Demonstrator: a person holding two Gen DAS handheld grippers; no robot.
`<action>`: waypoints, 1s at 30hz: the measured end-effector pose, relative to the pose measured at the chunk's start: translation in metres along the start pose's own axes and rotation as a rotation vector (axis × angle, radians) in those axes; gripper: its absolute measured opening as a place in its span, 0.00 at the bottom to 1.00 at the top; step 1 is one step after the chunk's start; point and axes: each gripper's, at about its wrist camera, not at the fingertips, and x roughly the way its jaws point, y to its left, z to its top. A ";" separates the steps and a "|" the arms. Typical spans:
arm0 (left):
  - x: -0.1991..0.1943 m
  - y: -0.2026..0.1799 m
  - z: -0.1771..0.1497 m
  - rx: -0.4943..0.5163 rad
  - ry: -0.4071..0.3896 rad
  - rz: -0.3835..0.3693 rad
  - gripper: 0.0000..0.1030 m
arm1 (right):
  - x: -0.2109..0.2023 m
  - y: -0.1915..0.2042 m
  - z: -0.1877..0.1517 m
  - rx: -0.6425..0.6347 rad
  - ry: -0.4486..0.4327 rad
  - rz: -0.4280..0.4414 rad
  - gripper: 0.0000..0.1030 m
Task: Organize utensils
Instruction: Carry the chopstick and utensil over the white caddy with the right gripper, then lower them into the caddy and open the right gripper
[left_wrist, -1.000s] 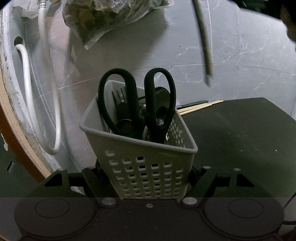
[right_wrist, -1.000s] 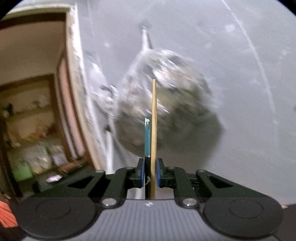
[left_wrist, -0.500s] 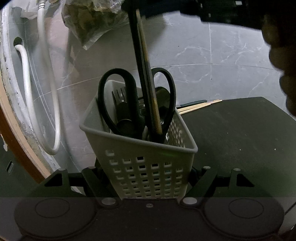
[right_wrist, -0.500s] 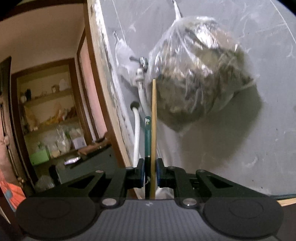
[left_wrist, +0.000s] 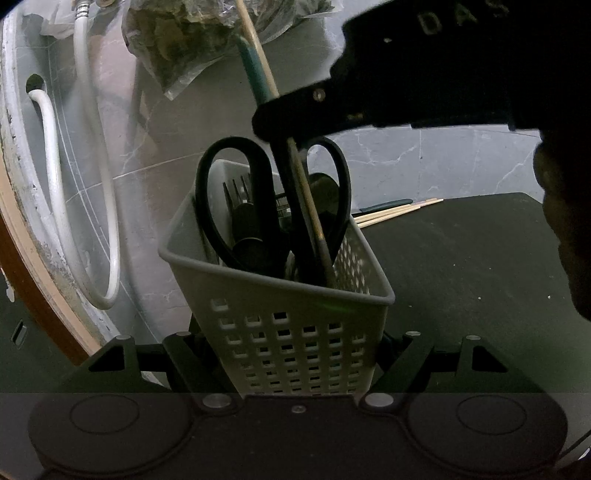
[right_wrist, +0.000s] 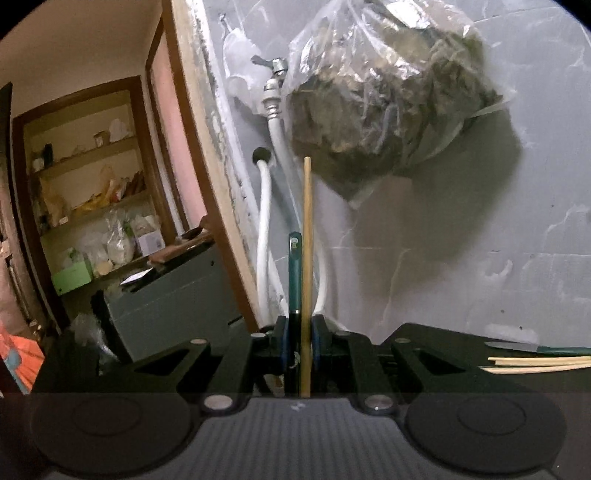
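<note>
Dark tabletop (left_wrist: 461, 258) carries the job, w/ grey marbled tile wall behind and a clear bag of greens (right_wrist: 388, 92) hung up on it, out of the way. Near edge, the grey perforated caddy (left_wrist: 295, 332) sits clamped between the left gripper (left_wrist: 295, 354) fingers, prob. to steady it while things drop in. Inside: black-handled scissors (left_wrist: 229, 206), a fork, other dark utensils. Right gripper (right_wrist: 300, 350) comes in over it from the right, fingers together on a teal-handled utensil (right_wrist: 294, 273) plus a bamboo chopstick (right_wrist: 306, 240), lower ends already inside the caddy, not let go yet. More chopsticks (right_wrist: 535, 363) and a knife (right_wrist: 532, 347) lie far right on the table, waiting.
</note>
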 end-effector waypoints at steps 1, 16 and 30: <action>0.000 0.000 0.000 0.000 0.000 0.001 0.76 | 0.000 0.001 -0.001 -0.007 0.007 0.001 0.14; 0.001 0.000 0.000 0.000 0.000 0.001 0.76 | -0.001 0.004 -0.007 -0.011 0.067 0.012 0.15; 0.003 0.000 0.000 0.002 -0.002 0.003 0.76 | -0.033 -0.011 0.012 -0.015 -0.038 -0.030 0.89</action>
